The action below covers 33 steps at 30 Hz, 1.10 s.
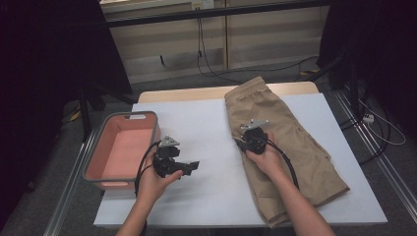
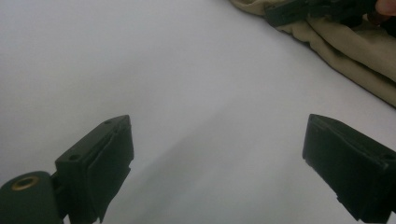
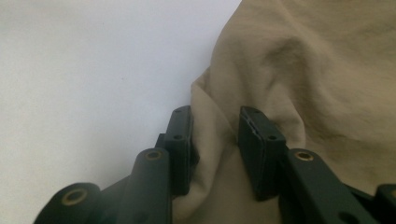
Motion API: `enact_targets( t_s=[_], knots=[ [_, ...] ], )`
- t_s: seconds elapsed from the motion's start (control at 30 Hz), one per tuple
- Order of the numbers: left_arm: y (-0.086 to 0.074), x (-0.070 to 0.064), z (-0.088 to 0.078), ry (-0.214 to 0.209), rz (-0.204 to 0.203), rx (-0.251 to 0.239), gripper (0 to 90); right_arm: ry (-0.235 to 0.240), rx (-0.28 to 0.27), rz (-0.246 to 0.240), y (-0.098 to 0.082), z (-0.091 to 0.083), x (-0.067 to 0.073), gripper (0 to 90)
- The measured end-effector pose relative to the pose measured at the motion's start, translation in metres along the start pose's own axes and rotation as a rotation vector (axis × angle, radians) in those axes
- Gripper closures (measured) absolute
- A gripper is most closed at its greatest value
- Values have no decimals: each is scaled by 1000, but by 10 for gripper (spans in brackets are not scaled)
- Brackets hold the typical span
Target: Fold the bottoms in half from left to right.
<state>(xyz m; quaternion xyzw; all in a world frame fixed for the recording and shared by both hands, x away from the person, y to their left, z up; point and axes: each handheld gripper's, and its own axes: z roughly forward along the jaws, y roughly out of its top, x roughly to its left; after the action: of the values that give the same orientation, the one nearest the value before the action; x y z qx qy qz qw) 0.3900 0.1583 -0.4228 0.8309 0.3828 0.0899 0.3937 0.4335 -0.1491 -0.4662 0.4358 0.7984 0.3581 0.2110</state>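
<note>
bin (image 1: 101, 173): a pink tub with a grey rim is stood at the left edge of the worktop (image 1: 206, 128); nothing is seen in it
left claw (image 1: 191, 166): held just right of the bin, above bare white worktop, pointed right toward the shorts; in the left claw view its jaws are seen spread wide with nothing between them
shorts (image 1: 295, 147): tan shorts are laid flat on the right half of the worktop, waistband at the far end, leg hems at the near right; the long axis runs from far to near, slanted a little rightward
right claw (image 3: 215, 140): set down on the left edge of the shorts about midway along; a raised fold of cloth (image 3: 212, 126) is caught between the jaws, which are narrowed around it, though it cannot be told whether the pads are pressed firmly on it
key relation: the shorts lie well to the right of the left claw, and their left edge is already under the right claw, so the right hand (image 1: 268, 157) is judged far the nearer
bin versus shorts: the two are kept well apart, with the left claw between them
</note>
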Motion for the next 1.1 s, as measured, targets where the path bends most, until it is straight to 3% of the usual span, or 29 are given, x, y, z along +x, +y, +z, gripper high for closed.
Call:
enact_targets(
  t_s=[0.07, 0.2, 0.27, 0.43, 0.83, 1.1],
  knots=[
    [0, 0, 0, 4, -3, -5, 88, -12, 0, 4, 0, 0, 1, 680],
    [-1, 1, -2, 5, -2, -3, 88, -25, -9, 9, 0, 1, 1, 835],
    [-1, 1, -2, 4, -3, -2, 88, -24, -11, 19, 0, 1, 0, 855],
    [-2, 2, -1, 8, -9, -2, 88, 8, -22, 48, 0, 1, -2, 877],
    [-1, 3, -3, 11, -10, -11, 88, 46, -28, -36, 4, 0, 15, 882],
    [-1, 5, -3, 13, -22, -16, 85, 84, -40, -52, 5, 1, 25, 882]
  ],
)
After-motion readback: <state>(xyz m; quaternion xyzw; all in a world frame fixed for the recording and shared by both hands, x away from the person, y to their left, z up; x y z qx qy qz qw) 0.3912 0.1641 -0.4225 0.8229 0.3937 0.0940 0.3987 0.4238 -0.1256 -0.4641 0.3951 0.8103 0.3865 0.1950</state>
